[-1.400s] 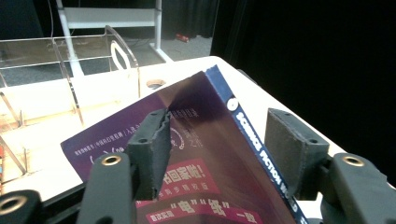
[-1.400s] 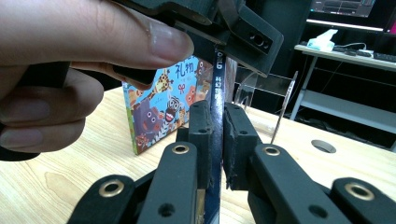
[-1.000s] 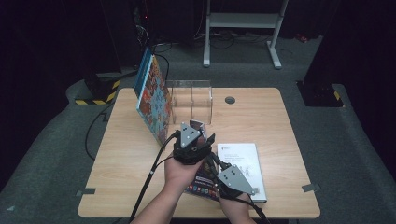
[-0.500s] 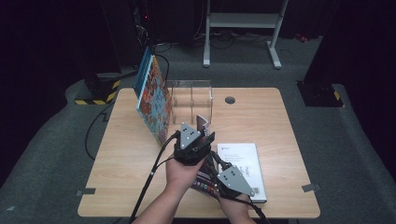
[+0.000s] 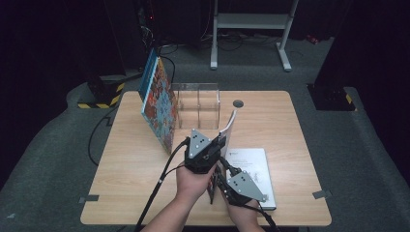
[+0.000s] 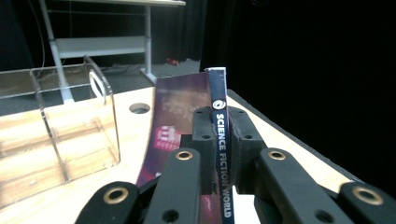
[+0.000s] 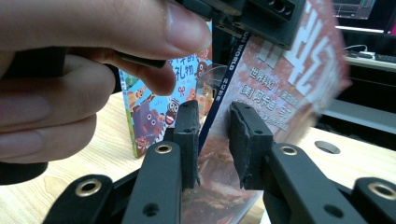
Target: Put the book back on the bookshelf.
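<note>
The left gripper (image 6: 219, 135) pinches the magazine (image 6: 219, 154) by its spine and holds it upright, just in front of the clear rack (image 5: 198, 104). The right gripper (image 7: 212, 140) has just been letting go (magazine between its jaws). Putting it into the rack is left.

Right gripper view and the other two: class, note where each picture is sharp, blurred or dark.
Right gripper view: the hand up close is soft, and the magazine cover smears toward its right edge. Left gripper view: the spine lettering is crisp, the clear acrylic rack softer. High view: the table is lit, the surroundings dark.
</note>
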### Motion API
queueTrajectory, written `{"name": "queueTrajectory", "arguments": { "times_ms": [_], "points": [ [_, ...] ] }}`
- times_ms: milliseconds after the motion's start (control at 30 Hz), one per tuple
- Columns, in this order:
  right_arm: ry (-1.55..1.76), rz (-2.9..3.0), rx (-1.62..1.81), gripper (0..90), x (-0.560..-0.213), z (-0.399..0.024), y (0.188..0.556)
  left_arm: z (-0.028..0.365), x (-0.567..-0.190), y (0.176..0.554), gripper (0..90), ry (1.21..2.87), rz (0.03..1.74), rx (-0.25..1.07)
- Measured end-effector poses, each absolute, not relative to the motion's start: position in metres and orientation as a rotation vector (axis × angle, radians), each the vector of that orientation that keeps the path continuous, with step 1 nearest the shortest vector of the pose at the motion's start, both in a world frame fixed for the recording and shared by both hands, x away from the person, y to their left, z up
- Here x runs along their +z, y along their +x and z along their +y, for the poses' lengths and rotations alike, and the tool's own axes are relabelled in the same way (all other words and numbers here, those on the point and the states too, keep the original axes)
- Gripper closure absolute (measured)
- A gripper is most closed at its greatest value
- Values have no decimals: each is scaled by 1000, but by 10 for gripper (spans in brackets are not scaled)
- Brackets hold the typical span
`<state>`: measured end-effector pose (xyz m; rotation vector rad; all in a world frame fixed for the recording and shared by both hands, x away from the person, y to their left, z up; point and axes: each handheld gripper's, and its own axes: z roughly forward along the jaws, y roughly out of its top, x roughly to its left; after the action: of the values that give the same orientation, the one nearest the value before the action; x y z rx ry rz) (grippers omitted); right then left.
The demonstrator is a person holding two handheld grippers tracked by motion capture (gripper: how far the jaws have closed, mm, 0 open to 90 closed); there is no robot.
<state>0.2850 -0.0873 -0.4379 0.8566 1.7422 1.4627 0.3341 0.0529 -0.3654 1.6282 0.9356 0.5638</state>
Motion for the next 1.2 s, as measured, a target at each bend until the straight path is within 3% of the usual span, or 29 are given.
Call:
{"name": "queueTrajectory", "arguments": {
  "times_ms": [500,1200],
  "points": [
    [859,1784,1517,685,-437,-97,278,63,-366,331,839,1628,865,625],
    [1030,1825,1266,658,-475,-177,279,90,-363,330,839,1578,818,645]
  ]
}}
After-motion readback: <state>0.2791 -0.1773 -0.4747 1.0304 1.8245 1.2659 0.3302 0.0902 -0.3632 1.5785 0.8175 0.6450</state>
